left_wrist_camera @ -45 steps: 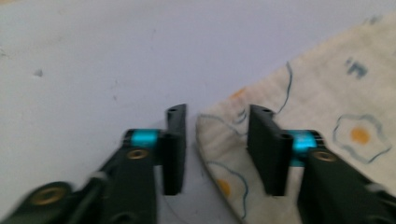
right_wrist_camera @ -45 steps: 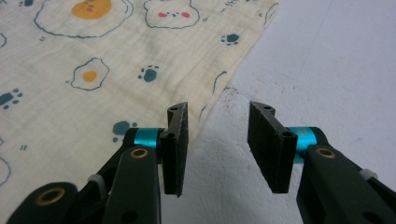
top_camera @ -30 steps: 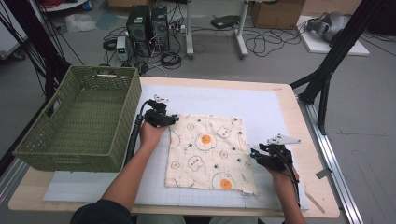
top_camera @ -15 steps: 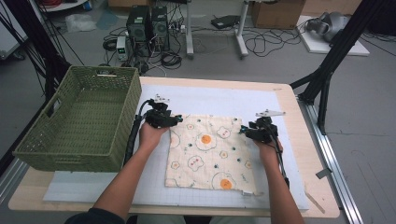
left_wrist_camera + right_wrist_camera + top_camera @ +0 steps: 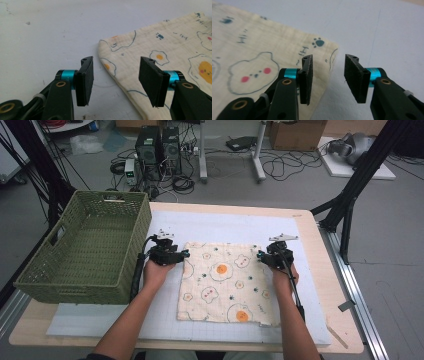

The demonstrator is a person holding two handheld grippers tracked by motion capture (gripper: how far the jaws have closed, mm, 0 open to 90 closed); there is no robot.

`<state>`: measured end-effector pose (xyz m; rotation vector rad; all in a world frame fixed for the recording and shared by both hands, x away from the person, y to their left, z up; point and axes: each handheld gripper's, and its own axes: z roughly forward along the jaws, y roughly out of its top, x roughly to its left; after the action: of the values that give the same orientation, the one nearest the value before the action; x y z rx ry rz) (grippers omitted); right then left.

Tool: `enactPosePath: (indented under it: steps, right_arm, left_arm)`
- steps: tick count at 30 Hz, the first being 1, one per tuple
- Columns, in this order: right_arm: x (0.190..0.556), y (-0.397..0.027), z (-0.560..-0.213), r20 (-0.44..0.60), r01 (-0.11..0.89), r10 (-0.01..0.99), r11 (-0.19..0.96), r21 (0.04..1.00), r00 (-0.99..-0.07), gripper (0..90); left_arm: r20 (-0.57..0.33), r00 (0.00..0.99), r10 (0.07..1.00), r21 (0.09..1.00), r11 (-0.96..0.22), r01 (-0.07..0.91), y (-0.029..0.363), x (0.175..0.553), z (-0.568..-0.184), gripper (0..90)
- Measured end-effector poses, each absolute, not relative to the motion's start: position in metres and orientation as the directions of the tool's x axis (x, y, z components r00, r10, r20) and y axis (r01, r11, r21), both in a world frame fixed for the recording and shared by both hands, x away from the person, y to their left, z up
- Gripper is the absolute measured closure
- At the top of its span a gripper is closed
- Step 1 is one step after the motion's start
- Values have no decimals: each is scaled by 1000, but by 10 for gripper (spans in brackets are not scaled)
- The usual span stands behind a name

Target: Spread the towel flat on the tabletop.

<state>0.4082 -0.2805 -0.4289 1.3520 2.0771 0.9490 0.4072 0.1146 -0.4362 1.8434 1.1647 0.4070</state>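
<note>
A cream cloth (image 5: 225,285) printed with fried eggs and bears lies flat on the white mat (image 5: 225,225). My left gripper (image 5: 183,254) is at the cloth's far left corner. In the left gripper view the left gripper (image 5: 116,80) is open and low over the mat, with the edge of the cloth (image 5: 175,45) running between its jaws, untouched by the pads. My right gripper (image 5: 260,255) is at the far right corner. The right gripper view shows the right gripper (image 5: 328,77) open too, its jaws on either side of the edge of the cloth (image 5: 262,50) just below the corner.
A green woven basket (image 5: 90,250) stands on the table's left side, close to my left hand. Black stand legs (image 5: 345,220) rise past the table's right edge. Computers and cables lie on the floor behind the table.
My right gripper has moved from beside the cloth's near right part up to its far right corner. The left gripper has shifted slightly at the far left corner. The cloth lies as before.
</note>
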Motion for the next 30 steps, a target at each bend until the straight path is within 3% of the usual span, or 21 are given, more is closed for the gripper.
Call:
enactPosePath:
  steps: [7, 10, 14, 18, 23, 26, 30]
  right_arm:
    - [376, -302, -406, -7, 506, 891, 264, 821, -454, 528]
    - [364, -310, -409, -7, 507, 885, 273, 818, -466, 533]
    - [345, -317, -416, -14, 506, 882, 283, 815, -471, 496]
    - [330, -322, -417, -49, 466, 868, 312, 828, -495, 412]
    - [318, -325, -409, -58, 415, 842, 322, 851, -536, 217]
    - [314, -329, -407, -61, 405, 852, 309, 861, -520, 126]
    - [311, -336, -403, -67, 383, 857, 297, 874, -512, 124]
  left_arm:
    - [-219, 533, 817, 842, -118, 527, 122, 400, -435, 433]
    - [-210, 530, 822, 839, -127, 530, 120, 403, -438, 486]
    - [-210, 547, 811, 843, -133, 521, 118, 403, -439, 480]
    - [-231, 564, 793, 866, -96, 490, 119, 397, -429, 379]
    - [-242, 592, 769, 896, -57, 441, 120, 383, -412, 155]
    - [-226, 606, 763, 914, -50, 403, 122, 376, -402, 155]
    - [-224, 615, 756, 915, -55, 401, 127, 372, -399, 155]
